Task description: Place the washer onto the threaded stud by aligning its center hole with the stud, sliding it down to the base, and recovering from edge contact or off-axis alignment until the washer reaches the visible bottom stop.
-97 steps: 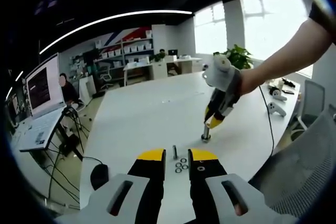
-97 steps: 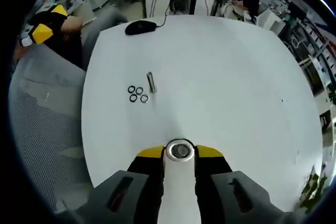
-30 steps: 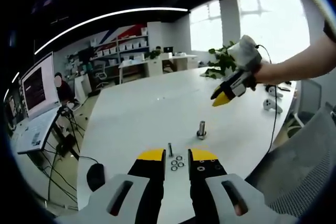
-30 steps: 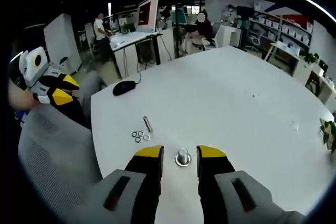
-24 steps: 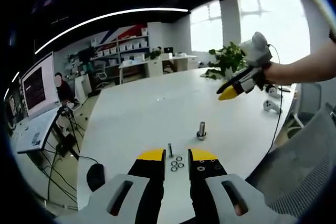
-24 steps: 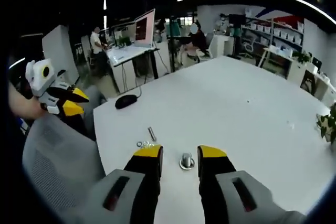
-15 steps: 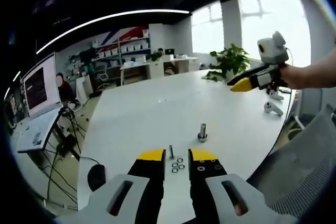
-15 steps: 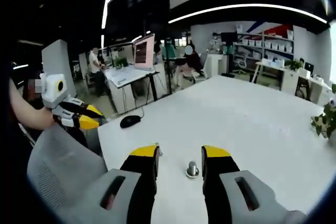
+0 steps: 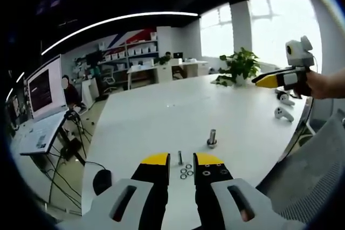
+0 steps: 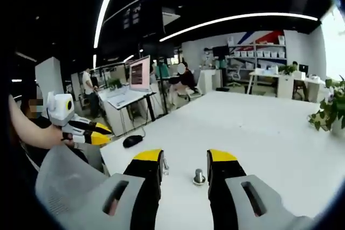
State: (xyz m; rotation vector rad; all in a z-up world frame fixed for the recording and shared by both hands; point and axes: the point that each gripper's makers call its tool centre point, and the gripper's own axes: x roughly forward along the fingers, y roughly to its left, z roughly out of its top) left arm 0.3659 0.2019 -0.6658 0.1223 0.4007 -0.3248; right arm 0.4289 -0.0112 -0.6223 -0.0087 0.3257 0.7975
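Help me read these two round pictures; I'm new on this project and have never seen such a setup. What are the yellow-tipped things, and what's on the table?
No robot here: a person holds a two-jaw tool in each hand, and a fisheye camera rides on each, looking along its jaws. In the left gripper view, the left tool rises from the bottom, jaws apart and empty; the right tool is up at the right, in a hand. The right gripper view looks from the right tool, also open and empty. On the white table stands a threaded stud with a washer at its base, beside a bare pin, loose washers and a mouse.
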